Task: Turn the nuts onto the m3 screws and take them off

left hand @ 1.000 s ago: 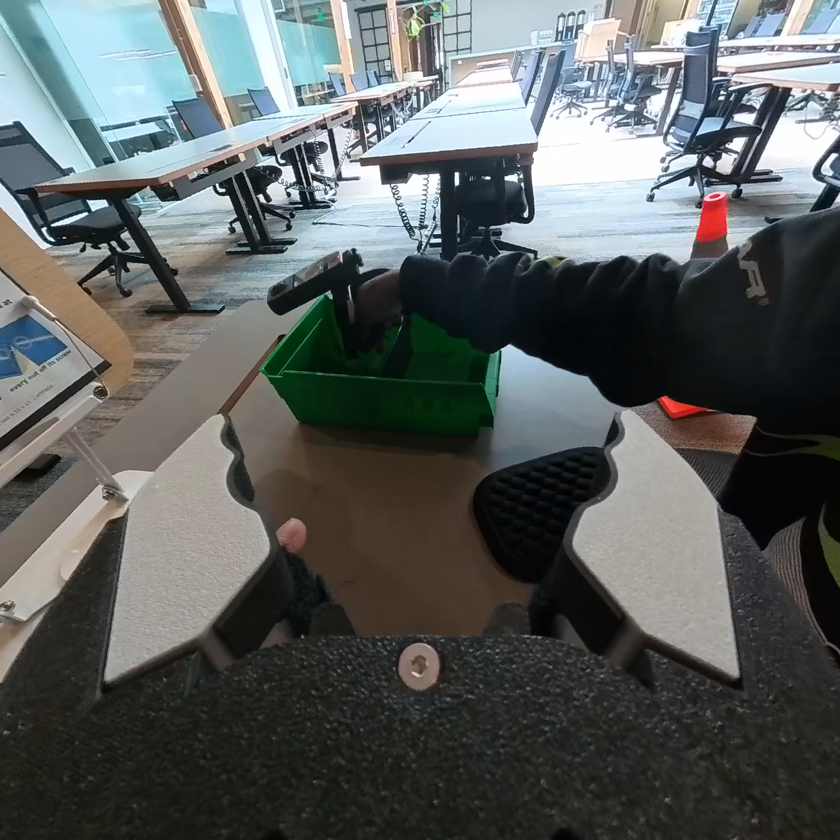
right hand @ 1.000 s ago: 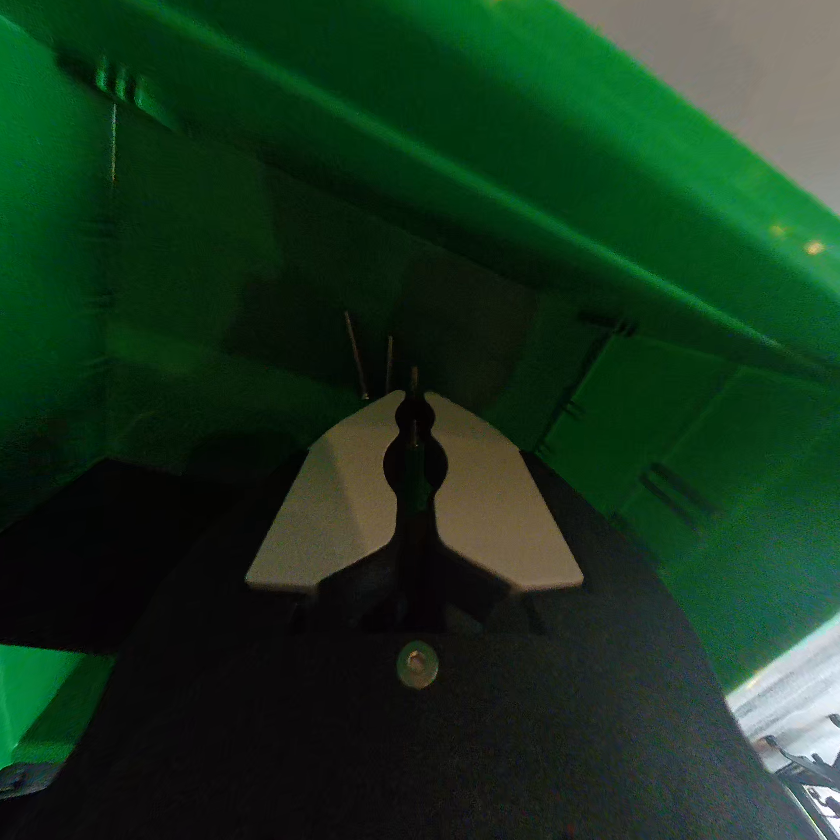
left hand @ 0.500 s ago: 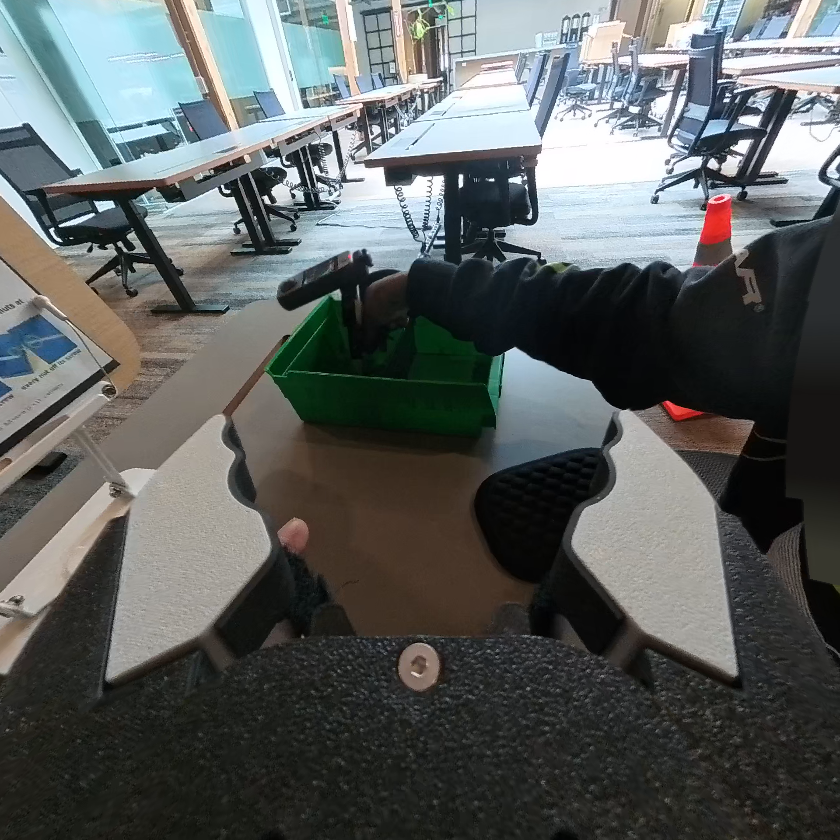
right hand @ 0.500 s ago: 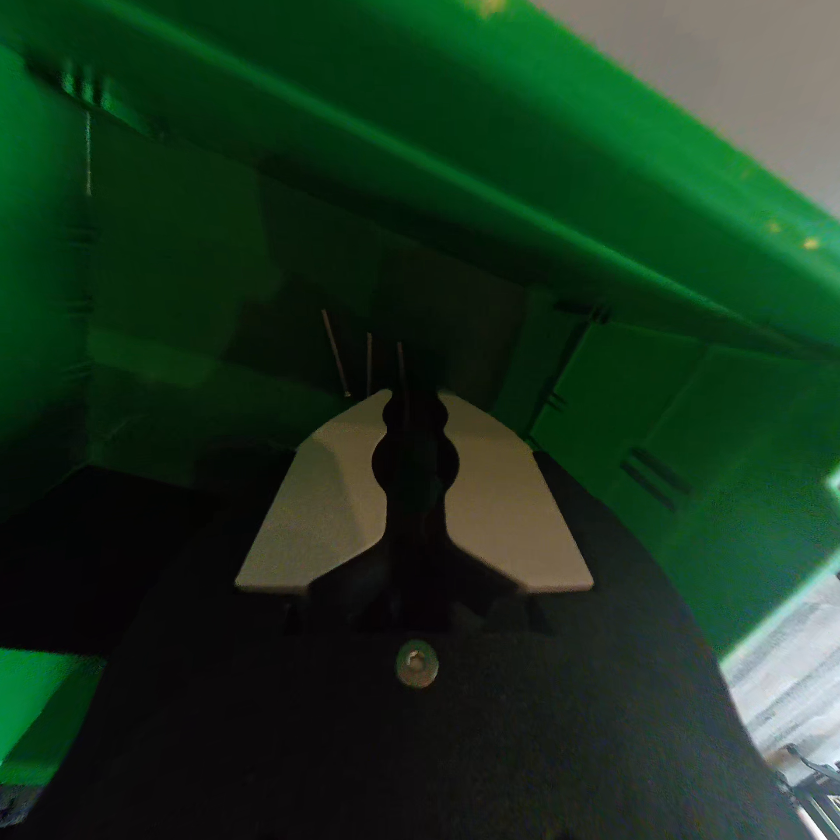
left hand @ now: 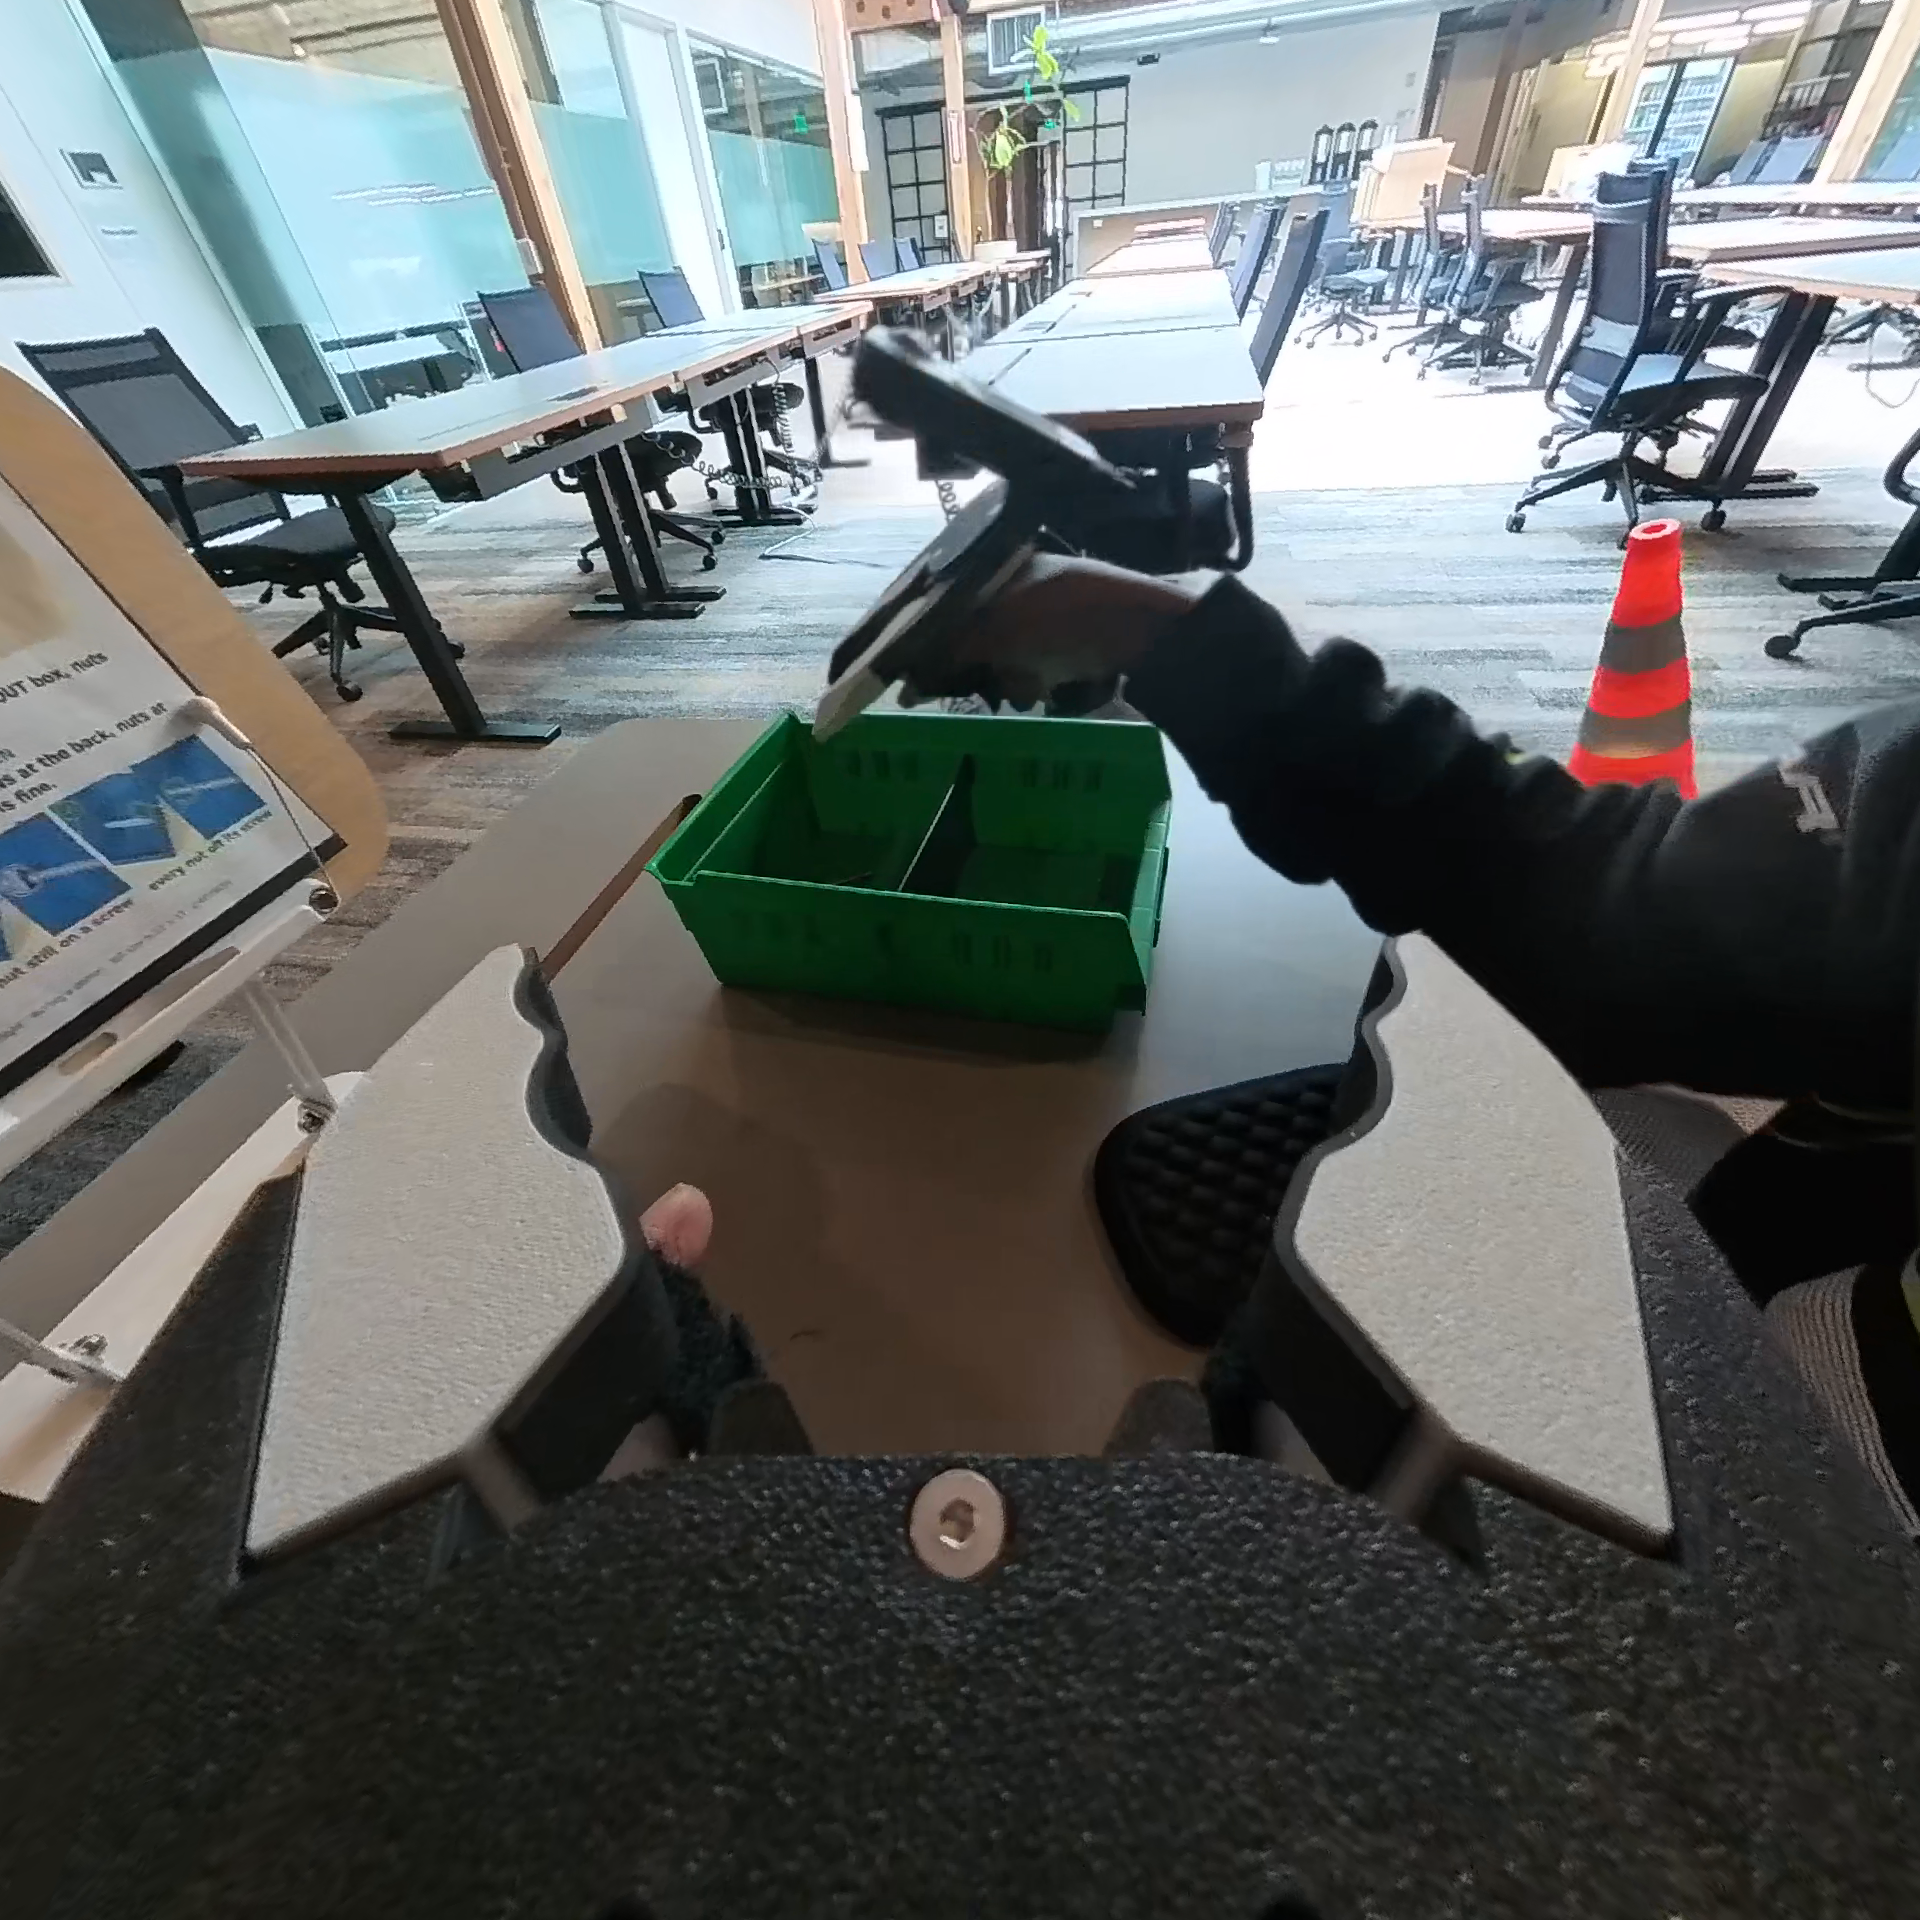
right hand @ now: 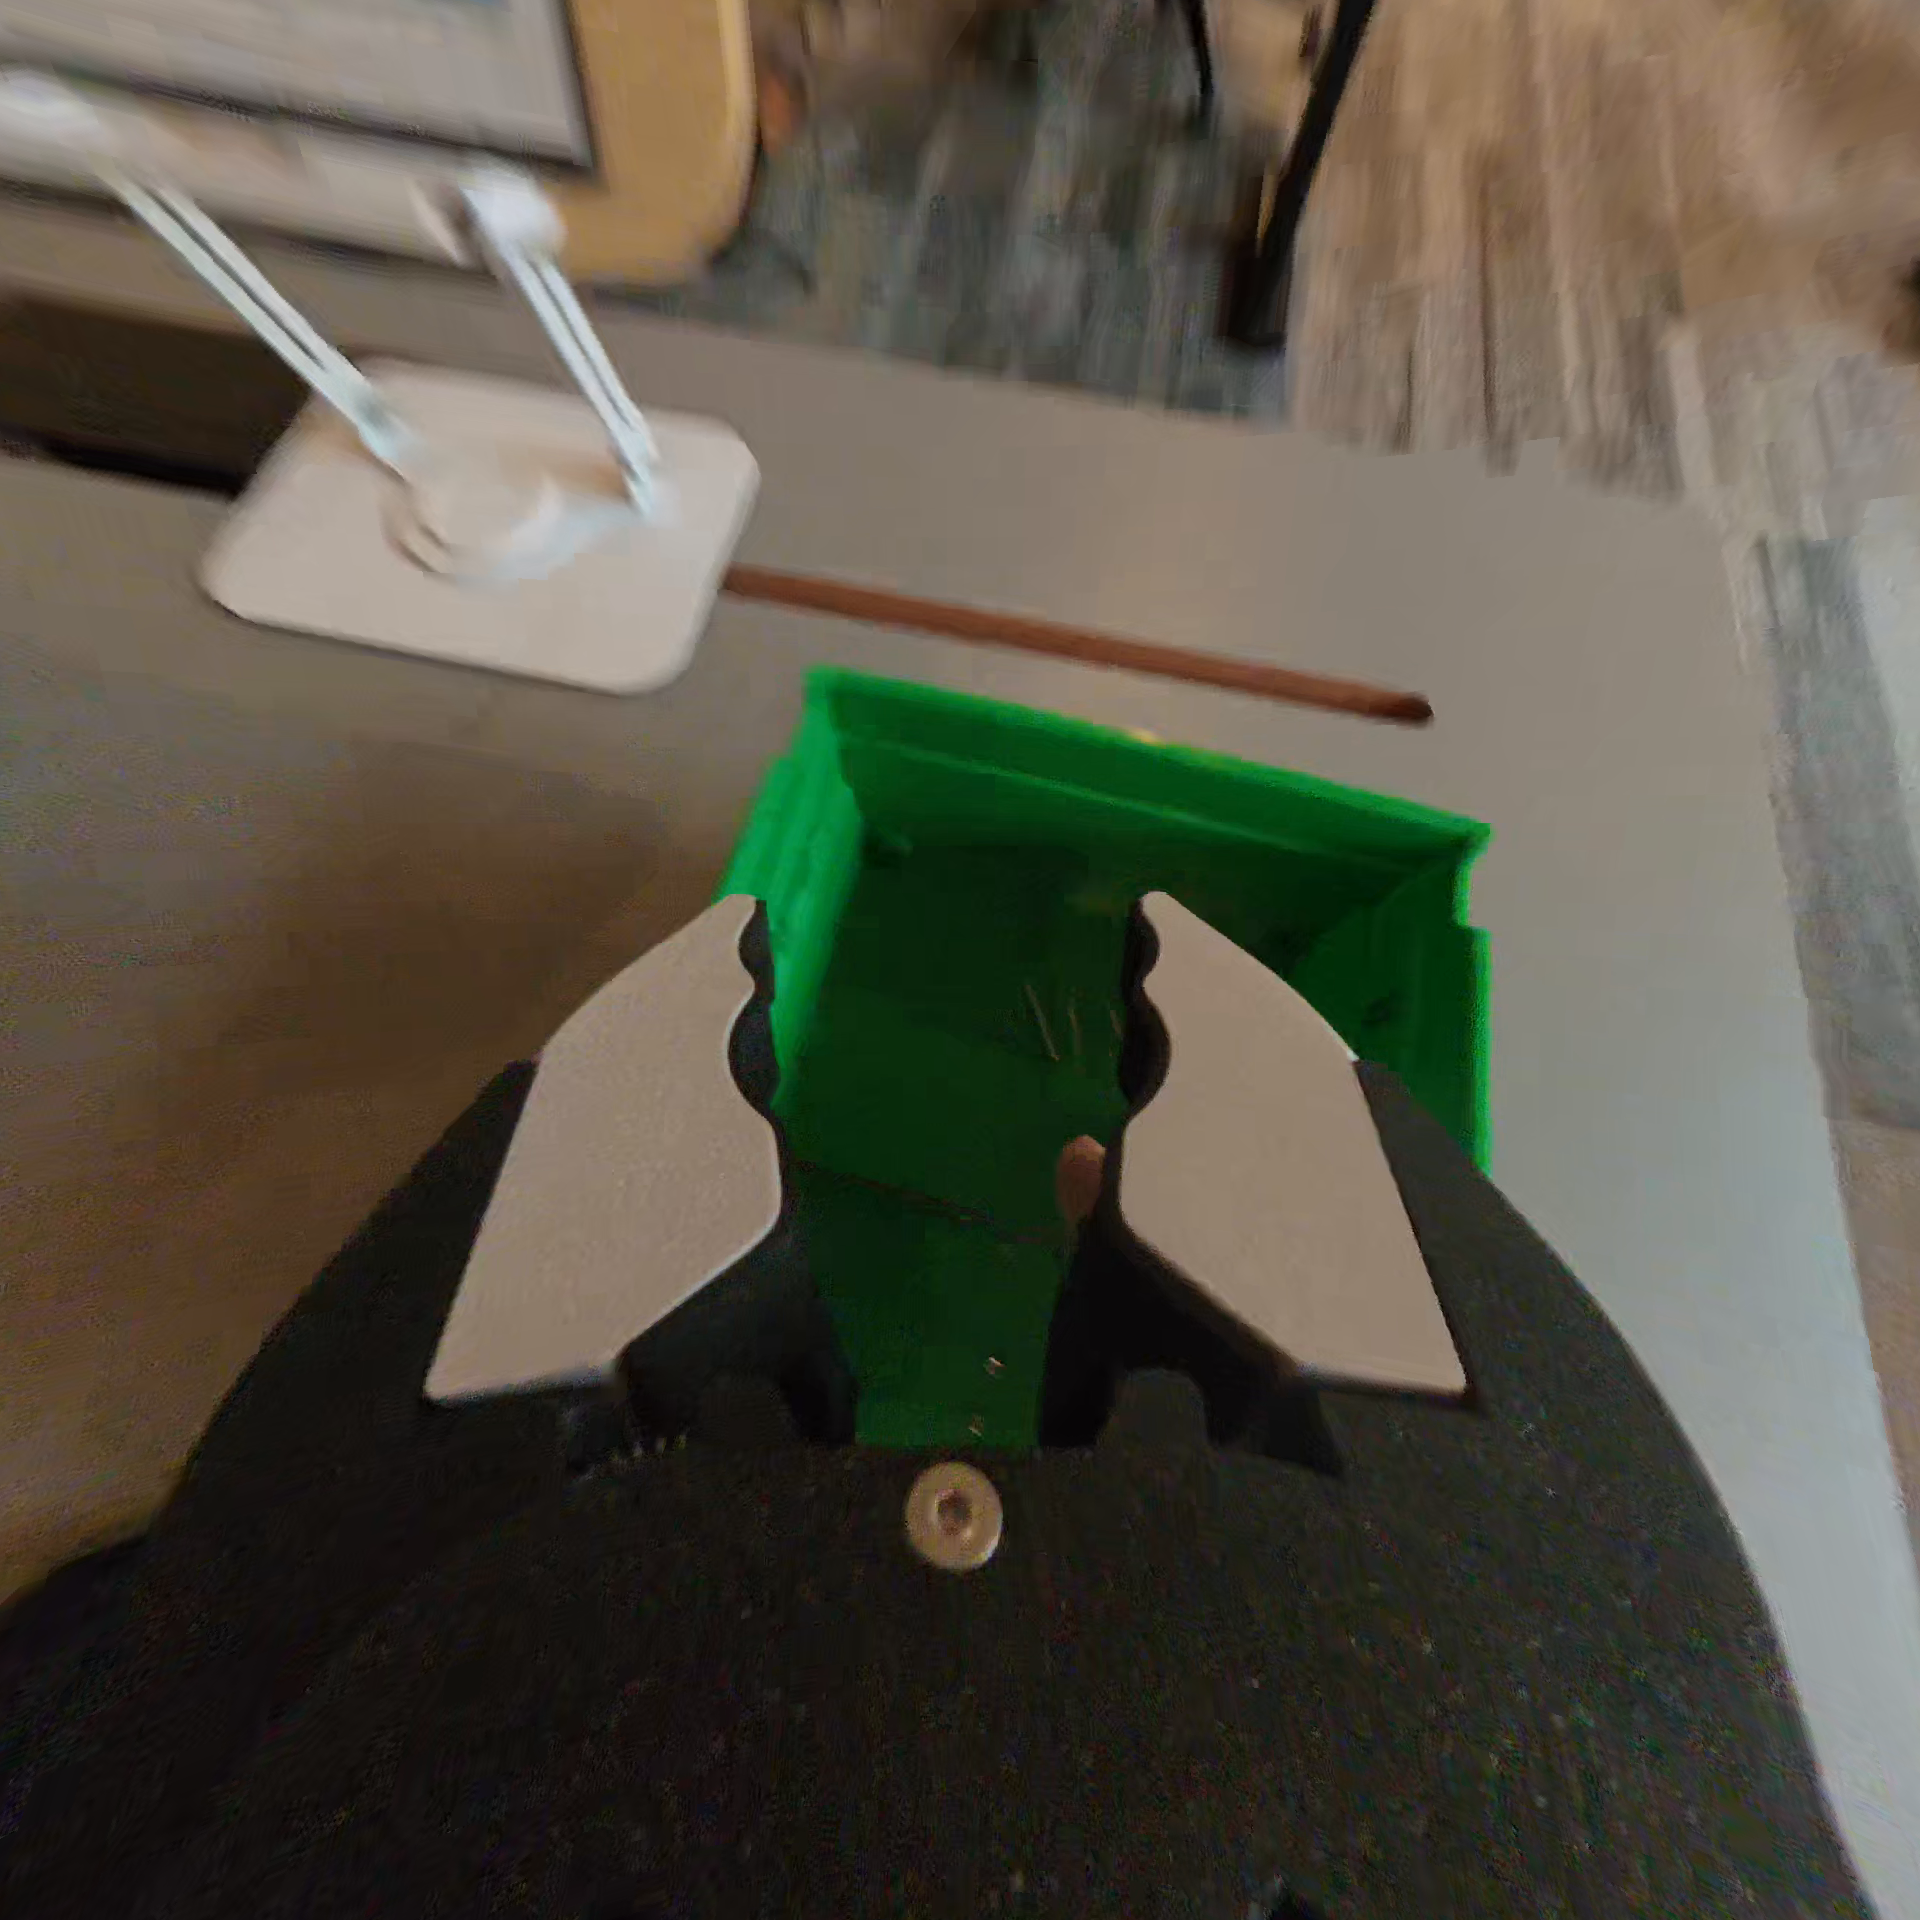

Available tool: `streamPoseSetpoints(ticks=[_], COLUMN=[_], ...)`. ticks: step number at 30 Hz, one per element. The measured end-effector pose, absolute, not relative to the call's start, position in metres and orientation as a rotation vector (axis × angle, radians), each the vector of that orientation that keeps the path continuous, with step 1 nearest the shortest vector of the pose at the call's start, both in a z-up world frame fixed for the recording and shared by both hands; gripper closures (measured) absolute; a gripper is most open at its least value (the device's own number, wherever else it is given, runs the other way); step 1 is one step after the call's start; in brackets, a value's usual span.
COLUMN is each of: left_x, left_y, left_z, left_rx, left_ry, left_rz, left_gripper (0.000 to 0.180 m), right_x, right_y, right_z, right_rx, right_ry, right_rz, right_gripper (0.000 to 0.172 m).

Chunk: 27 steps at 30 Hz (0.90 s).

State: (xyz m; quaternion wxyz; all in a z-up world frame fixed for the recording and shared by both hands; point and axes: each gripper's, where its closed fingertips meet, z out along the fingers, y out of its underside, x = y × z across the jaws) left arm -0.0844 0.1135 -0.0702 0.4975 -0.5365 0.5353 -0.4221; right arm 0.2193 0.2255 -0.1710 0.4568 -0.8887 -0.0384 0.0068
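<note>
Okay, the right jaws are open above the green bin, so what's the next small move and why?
Probably lower the right gripper back into the green bin over the thin screws and close on one. Its jaws stand open with nothing between them, and the left gripper is open too.

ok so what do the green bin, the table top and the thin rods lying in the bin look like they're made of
Green bin: looks like moulded plastic, uniform colour with a slight sheen and moulded slots in its walls.
Table top: probably a dark laminate, smooth and softly reflective, with a wood-coloured edge strip.
Thin rods: likely metal screws, slender, straight and greyish, though blur leaves that open.
</note>
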Motion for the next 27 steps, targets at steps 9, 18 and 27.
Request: streamPoseSetpoints(ticks=[9, 18, 27], left_x=[-0.093, -0.123, -0.202], left_y=[0.106, 0.107, 0.128], left_z=[-0.056, -0.04, -0.033], left_rx=[-1.262, -1.298, -1.4], left_ry=[1.27, 1.139, 0.907], left_rz=[-1.0, -0.935, -0.775], left_gripper=[0.042, 0.045, 0.052], right_x=[0.133, 0.051, -0.008], right_y=[0.159, 0.113, 0.115], right_z=[-0.06, 0.023, 0.062], right_rx=[-1.647, -1.335, -1.201], right_ry=[-0.087, -0.235, -0.357], right_rz=[0.231, 0.263, 0.309], right_gripper=[0.093, 0.084, 0.084])
